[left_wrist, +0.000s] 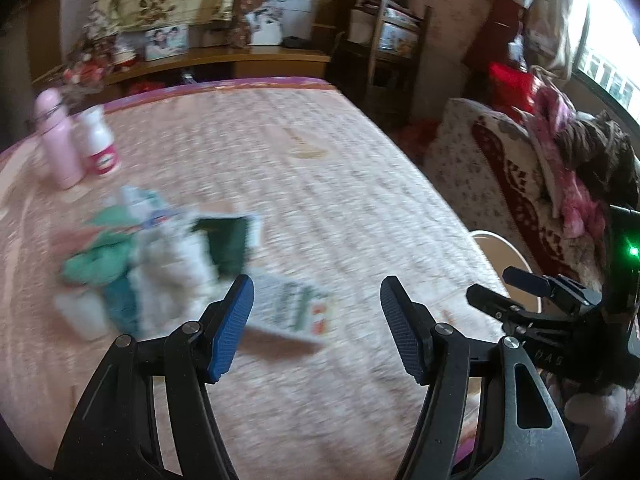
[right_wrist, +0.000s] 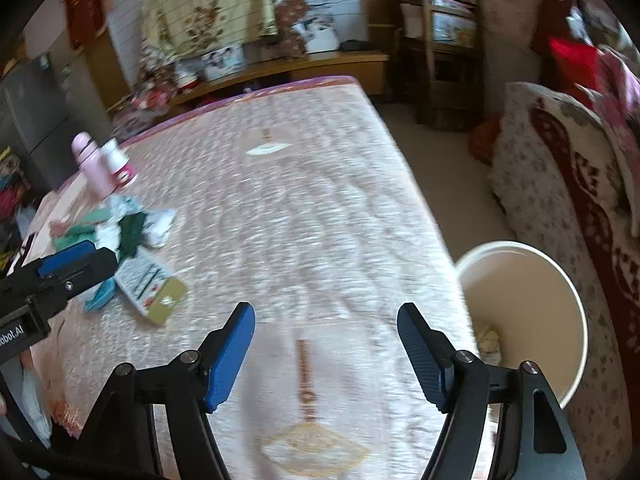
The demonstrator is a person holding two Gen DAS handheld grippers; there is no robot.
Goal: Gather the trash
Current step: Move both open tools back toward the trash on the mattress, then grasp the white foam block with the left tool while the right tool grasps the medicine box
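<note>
1. Left wrist view: left gripper (left_wrist: 316, 312) is hanging over the table (left_wrist: 320, 168) with its blue pads standing apart, nothing between them. The picture is smearing badly.
2. A heap of trash (left_wrist: 156, 256), green and white wrappers and crumpled paper, is lying on the pink cloth ahead and left of the pads; a flat printed box (left_wrist: 292, 308) is resting just beside it, nearer the pads.
3. A pink bottle (left_wrist: 56, 140) and a white bottle (left_wrist: 100, 144) are standing upright behind the heap, touching or nearly so.
4. Right gripper (left_wrist: 500, 288) is showing at the right edge, over the rim of the bin (left_wrist: 508, 252).
5. Right wrist view: right gripper (right_wrist: 326, 352) is hanging released over the near table edge, jaws empty.
6. The bin (right_wrist: 576, 320) is sitting off the table's right side, pale scraps (right_wrist: 490, 344) lying inside. The trash heap (right_wrist: 120, 228) is lying far left, beside the left gripper (right_wrist: 76, 258).
</note>
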